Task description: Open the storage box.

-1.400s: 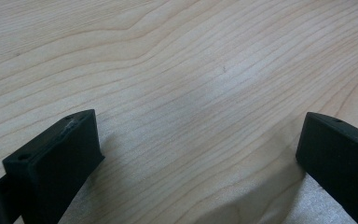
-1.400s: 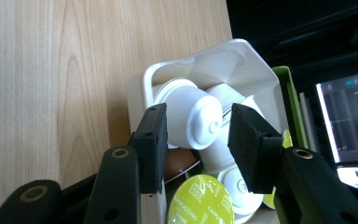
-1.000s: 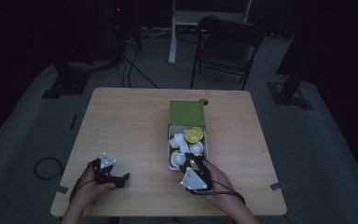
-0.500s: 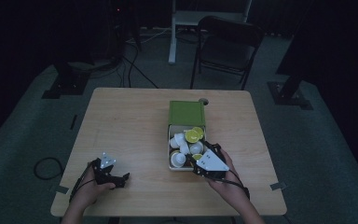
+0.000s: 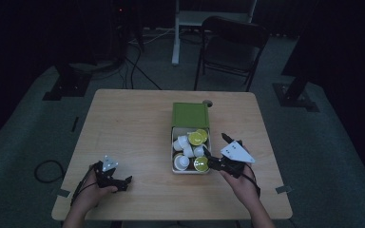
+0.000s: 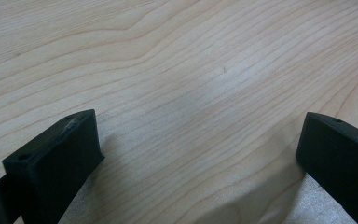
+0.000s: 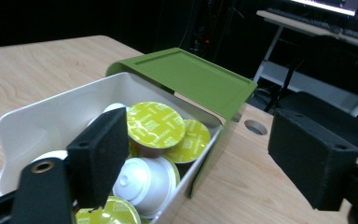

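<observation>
Green-lidded box (image 5: 190, 115) of coffee capsules (image 7: 154, 126) sat before the open right gripper (image 5: 212, 164), poised to pick one, while the open left gripper (image 5: 123, 183) rested on the tabletop (image 5: 128, 123).

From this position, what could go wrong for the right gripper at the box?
1. The right gripper is open with the box wall between its jaws; closing may pinch the wall, not a capsule.
2. The capsules lie piled and tilted, so one may slip.
3. A push could slide the box on the table.

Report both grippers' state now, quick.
Left gripper: open, holding nothing, over the table.
Right gripper: open, holding nothing, at the capsule box.
</observation>
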